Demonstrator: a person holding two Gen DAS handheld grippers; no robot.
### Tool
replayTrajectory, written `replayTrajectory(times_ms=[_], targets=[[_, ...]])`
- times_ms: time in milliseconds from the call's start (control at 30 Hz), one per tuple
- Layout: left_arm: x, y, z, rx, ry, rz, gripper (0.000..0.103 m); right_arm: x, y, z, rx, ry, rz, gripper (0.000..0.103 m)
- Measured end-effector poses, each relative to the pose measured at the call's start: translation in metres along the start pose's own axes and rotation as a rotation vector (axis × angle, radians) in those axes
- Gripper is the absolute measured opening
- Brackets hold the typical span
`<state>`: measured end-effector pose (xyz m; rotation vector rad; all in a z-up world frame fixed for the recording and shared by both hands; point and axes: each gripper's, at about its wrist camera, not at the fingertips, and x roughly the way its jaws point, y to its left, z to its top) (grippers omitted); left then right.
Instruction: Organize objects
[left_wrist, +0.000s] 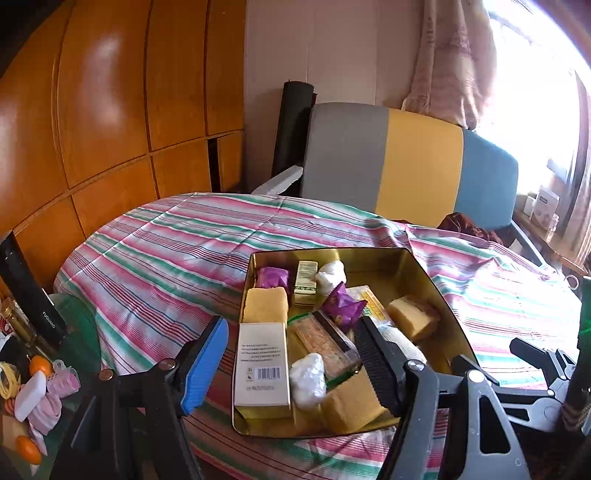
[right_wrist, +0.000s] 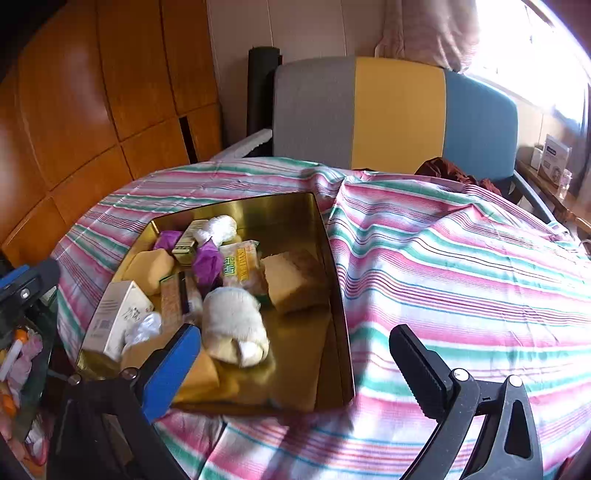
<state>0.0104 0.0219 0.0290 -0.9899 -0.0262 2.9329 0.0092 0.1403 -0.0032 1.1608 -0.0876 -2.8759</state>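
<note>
With both hand-held grippers hovering over it, the shallow gold metal tin (left_wrist: 436, 280) sits on a bench covered by a pink, green and white striped cloth (left_wrist: 166, 251).

Left hand-held gripper (left_wrist: 291, 354): jaws spread, nothing pinched. Its blue pad is outside the tin's left wall, its black ribbed pad is over the tin's contents, so the near-left part of the tin lies between them. No contact that I can see.

Right hand-held gripper (right_wrist: 295, 354): jaws spread wide, empty. Blue pad is over the tin's near edge, black pad is over bare cloth to the right of the tin.

Tin contents, left wrist view:
- white cardboard box with barcode (left_wrist: 262, 369), near-left corner
- yellow sponge-like block (left_wrist: 266, 304) just behind it
- purple wrapped packet (left_wrist: 273, 277) at the far left
- small green and cream box (left_wrist: 306, 282) beside that
- white crumpled wrap (left_wrist: 330, 275) next to the small box
- second purple wrapper (left_wrist: 343, 304) mid-tin
- brown-topped yellow cake slab (left_wrist: 413, 317) by the right wall
- clear-wrapped brown bar (left_wrist: 325, 343) in the middle
- white plastic-wrapped lump (left_wrist: 308, 380) near the front

Right wrist view also shows a cream rolled cloth bundle (right_wrist: 236, 325) in the tin's near-middle, just beyond the blue pad.

Behind the bench: grey, yellow and blue chair back (left_wrist: 406, 162). Orange wooden panel wall (left_wrist: 110, 110) on the left.
</note>
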Motion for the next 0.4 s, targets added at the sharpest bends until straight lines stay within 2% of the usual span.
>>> replayTrajectory(times_ms=[400], targets=[[-0.0007, 0.0006, -0.0049, 0.005, -0.009, 0.015, 0.068, -0.0062, 0.0061, -0.0097, -0.011, 0.003, 0.009, 0.103]])
